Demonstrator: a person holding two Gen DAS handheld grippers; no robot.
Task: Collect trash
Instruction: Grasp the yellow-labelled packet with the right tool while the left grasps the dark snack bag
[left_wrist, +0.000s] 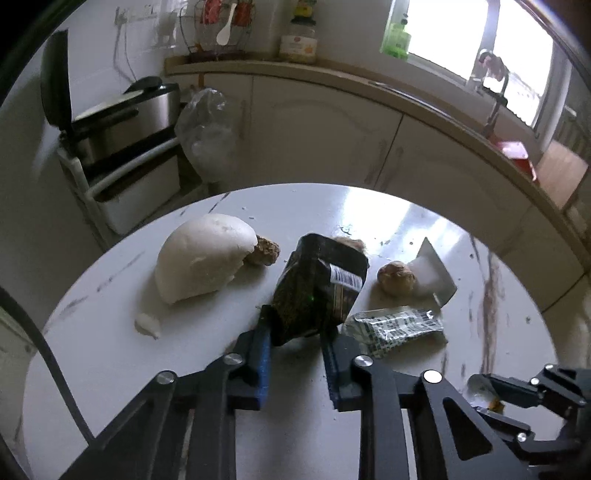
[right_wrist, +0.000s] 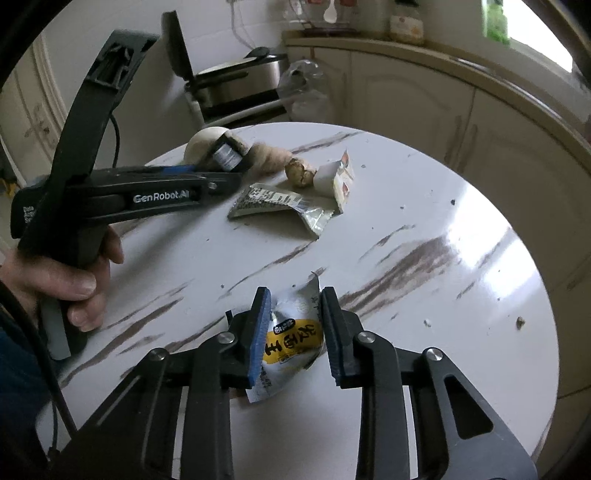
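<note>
Dark wrapper (left_wrist: 319, 288): black-green, crumpled foil pouch with a white barcode label on its right side; standing up off the bench (left_wrist: 110, 369), tilted away.
Left claw (left_wrist: 295, 332): nearly closed, blue pads pinching the lower edge of the dark wrapper; pouch rising up and away from the fingertips.
Silver-yellow wrapper (right_wrist: 291, 332): creased silver packet with a yellow band and black printed characters; torn top edge pointing away.
Right claw (right_wrist: 293, 317): narrowed around the silver-yellow wrapper, packet lying between the blue pads; left pad against it, contact on the right side unclear.
Printed wrapper (left_wrist: 397, 326): flat silvery packet with dense black print, on the bench just right of the left claw.
White torn packet (left_wrist: 434, 273): beside a brown lump (left_wrist: 397, 277), touching or nearly so, further back on the right.
White bun (left_wrist: 201, 256): large, pale, rounded, back left, with another brown lump (left_wrist: 263, 250) tucked against its right edge.
White scrap (left_wrist: 147, 325): small, near the bun's front.
Left wrist view only: the dark wrapper's face and barcode; the small scrap; the right claw's tip with silver foil at the lower right corner.
Right wrist view only: a hand (right_wrist: 66, 280) gripping the left tool's handle; lettering on that tool; the yellow band of the silver-yellow wrapper.
</note>
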